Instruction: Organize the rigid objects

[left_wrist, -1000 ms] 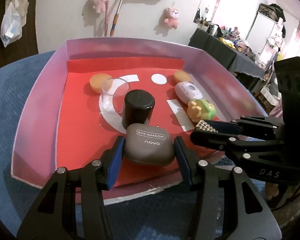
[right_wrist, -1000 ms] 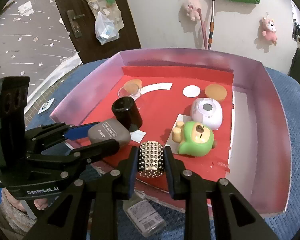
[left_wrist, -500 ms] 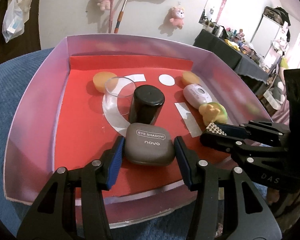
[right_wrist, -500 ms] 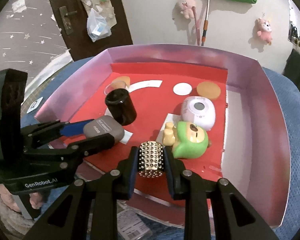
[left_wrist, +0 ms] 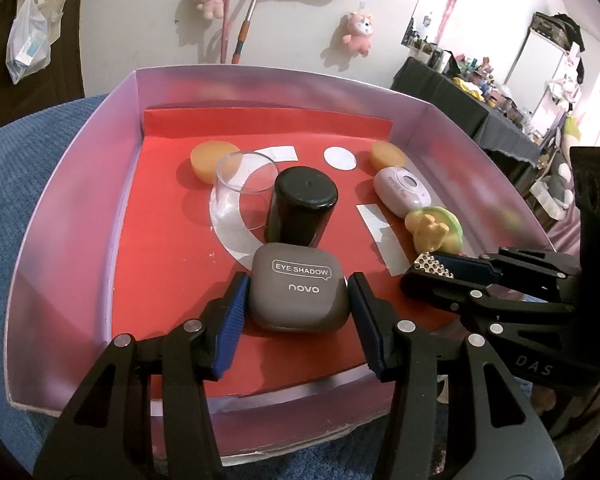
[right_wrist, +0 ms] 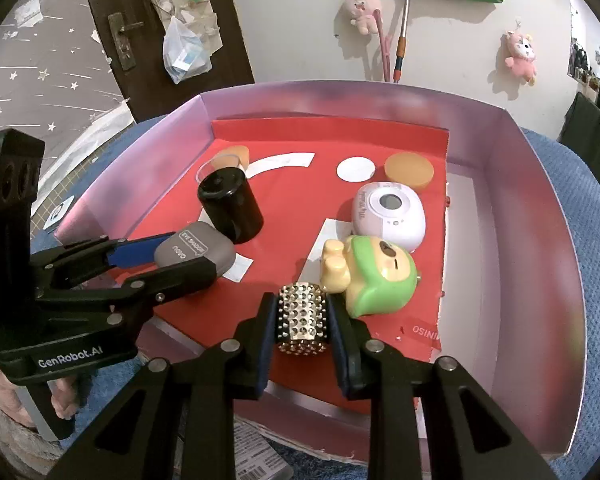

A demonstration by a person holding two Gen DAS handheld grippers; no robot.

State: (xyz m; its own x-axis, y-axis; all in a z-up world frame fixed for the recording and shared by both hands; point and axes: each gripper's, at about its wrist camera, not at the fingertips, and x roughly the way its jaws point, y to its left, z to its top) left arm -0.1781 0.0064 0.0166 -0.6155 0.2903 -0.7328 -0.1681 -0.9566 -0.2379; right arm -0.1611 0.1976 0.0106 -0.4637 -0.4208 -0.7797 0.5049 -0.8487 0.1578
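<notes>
Grey eye-shadow case (left_wrist: 298,286) sits pinched in the left gripper (left_wrist: 296,300); the right gripper (right_wrist: 302,316) squeezes a studded gold roller (right_wrist: 301,318). Either could bump the green bear toy (right_wrist: 374,276) near the tray's (right_wrist: 540,216) front edge.

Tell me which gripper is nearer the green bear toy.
Right. The right gripper, shut on the studded cylinder, sits right beside the green bear toy. The left gripper holds the eye shadow case farther off, across the red mat.
</notes>
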